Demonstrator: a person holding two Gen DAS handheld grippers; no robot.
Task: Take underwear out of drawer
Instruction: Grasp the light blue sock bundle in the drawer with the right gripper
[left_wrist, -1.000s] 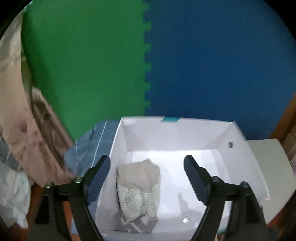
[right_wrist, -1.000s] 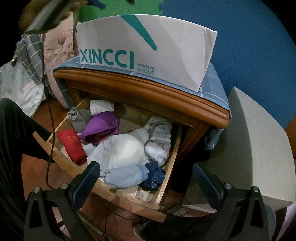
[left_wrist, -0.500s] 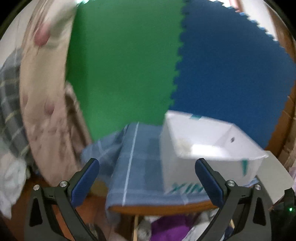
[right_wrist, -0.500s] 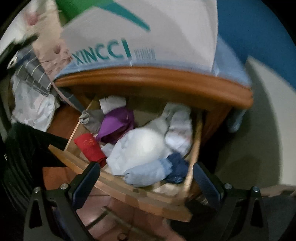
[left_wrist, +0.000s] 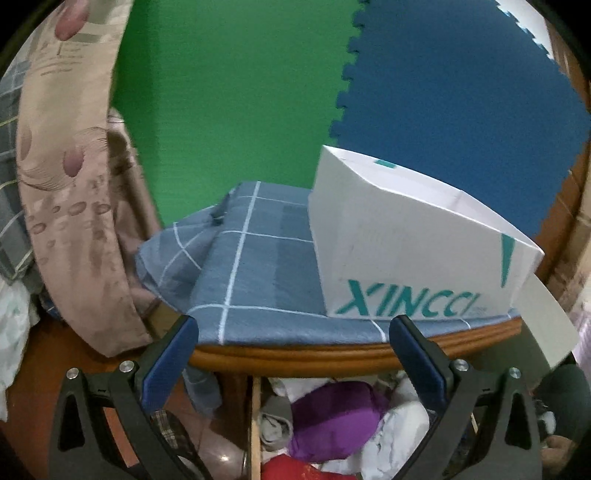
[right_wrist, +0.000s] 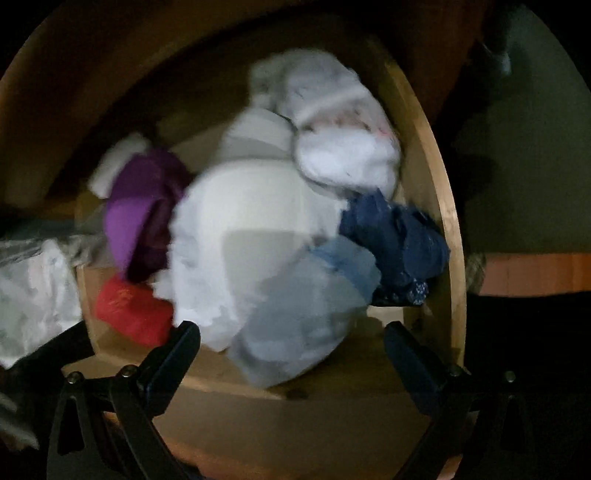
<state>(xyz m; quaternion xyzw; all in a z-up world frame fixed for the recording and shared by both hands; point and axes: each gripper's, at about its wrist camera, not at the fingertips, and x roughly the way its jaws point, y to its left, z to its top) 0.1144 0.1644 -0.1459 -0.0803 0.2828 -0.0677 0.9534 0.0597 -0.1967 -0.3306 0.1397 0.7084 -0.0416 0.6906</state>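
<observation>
The open wooden drawer (right_wrist: 448, 206) is full of rolled underwear: a purple piece (right_wrist: 140, 206), a red piece (right_wrist: 129, 310), a large white piece (right_wrist: 243, 229), a light blue piece (right_wrist: 306, 302), a navy piece (right_wrist: 399, 240) and a white patterned piece (right_wrist: 343, 133). My right gripper (right_wrist: 291, 347) is open and empty, just above the light blue piece at the drawer's front. My left gripper (left_wrist: 293, 339) is open and empty, in front of the nightstand's top edge; below it I see the purple piece (left_wrist: 332, 417) and the red piece (left_wrist: 291, 469).
A white XINCCI shoe box (left_wrist: 406, 251) stands on a blue checked cloth (left_wrist: 251, 273) on the nightstand top. A beige patterned quilt (left_wrist: 62, 177) hangs at the left. Green and blue foam mats (left_wrist: 236, 92) cover the wall behind. A white block (left_wrist: 550, 317) stands at the right.
My left gripper has pulled back from over the shoe box and dropped to the nightstand's front edge. My right gripper has moved down close over the drawer's contents.
</observation>
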